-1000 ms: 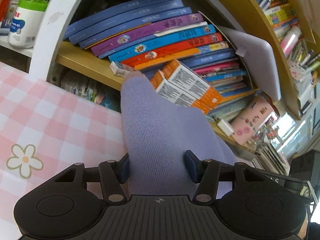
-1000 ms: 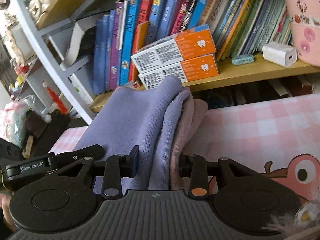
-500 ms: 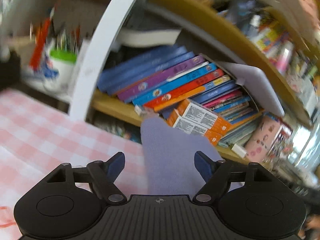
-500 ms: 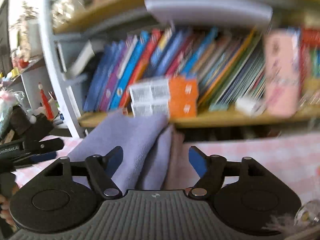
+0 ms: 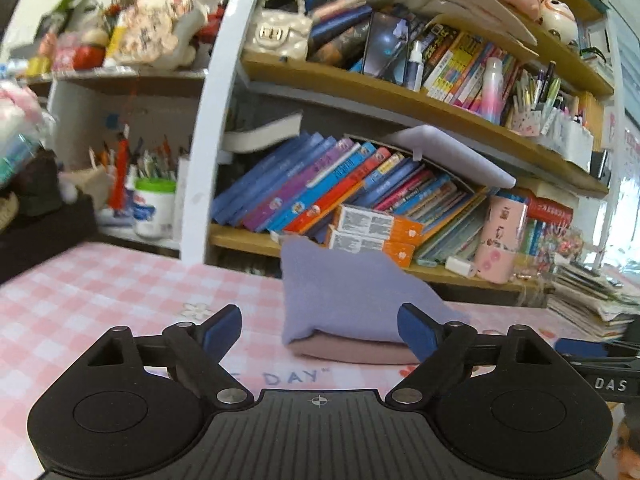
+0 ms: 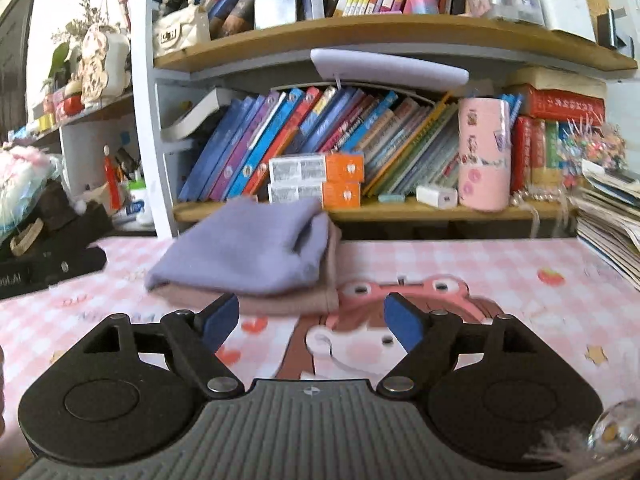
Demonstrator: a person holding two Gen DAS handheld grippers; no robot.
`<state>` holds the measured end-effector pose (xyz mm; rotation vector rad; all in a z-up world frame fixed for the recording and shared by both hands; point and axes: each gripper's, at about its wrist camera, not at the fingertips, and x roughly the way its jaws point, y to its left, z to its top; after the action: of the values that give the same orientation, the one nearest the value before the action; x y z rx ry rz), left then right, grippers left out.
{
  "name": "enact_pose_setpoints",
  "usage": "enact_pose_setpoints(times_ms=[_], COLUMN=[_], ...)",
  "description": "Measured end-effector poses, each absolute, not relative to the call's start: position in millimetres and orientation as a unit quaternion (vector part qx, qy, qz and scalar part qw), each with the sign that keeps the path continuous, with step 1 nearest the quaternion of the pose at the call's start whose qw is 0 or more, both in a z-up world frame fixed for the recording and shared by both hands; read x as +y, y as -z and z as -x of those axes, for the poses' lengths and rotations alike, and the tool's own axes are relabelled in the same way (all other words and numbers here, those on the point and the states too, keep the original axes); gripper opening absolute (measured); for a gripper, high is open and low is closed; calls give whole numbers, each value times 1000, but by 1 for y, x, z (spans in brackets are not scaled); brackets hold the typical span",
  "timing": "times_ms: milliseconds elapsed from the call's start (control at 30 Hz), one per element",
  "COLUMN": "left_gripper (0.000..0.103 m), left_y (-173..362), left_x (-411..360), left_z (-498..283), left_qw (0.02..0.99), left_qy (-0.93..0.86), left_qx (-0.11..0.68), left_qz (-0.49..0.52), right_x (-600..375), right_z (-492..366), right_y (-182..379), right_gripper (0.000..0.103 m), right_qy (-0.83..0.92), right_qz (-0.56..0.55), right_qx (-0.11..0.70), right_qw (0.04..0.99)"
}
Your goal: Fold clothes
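A folded lilac cloth (image 5: 352,300) lies on a folded dusty-pink cloth (image 5: 352,352) on the pink checked table (image 5: 100,288). The stack sits near the bookshelf. It also shows in the right wrist view, the lilac cloth (image 6: 248,252) over the pink one (image 6: 288,302). My left gripper (image 5: 320,332) is open and empty, drawn back in front of the stack. My right gripper (image 6: 312,320) is open and empty, also back from the stack, a little to its right.
A bookshelf (image 6: 360,212) full of books stands right behind the stack, with orange boxes (image 6: 316,182) and a pink tin (image 6: 484,152). A pile of papers (image 6: 612,224) lies at the right. The other gripper's black body (image 6: 44,268) sits at the left.
Both grippers opened, let go of the cloth and pulled back from it. The folded stack now rests on the table.
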<state>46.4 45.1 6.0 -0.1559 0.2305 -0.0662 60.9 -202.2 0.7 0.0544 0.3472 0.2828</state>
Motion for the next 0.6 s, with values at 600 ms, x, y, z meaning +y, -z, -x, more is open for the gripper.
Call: enact_pose_setpoints(times_ms=[600], left_gripper=[95], left_y=[4], left_x=[36], left_z=[-34], left_qw=[988], left_qy=[10], left_qx=[147], left_qz=[40], right_x=[-185], right_z=[-36], right_y=[8], right_gripper=[86], right_qy=[-116], right_qz=[42], right_qx=[154], right_qw=[980])
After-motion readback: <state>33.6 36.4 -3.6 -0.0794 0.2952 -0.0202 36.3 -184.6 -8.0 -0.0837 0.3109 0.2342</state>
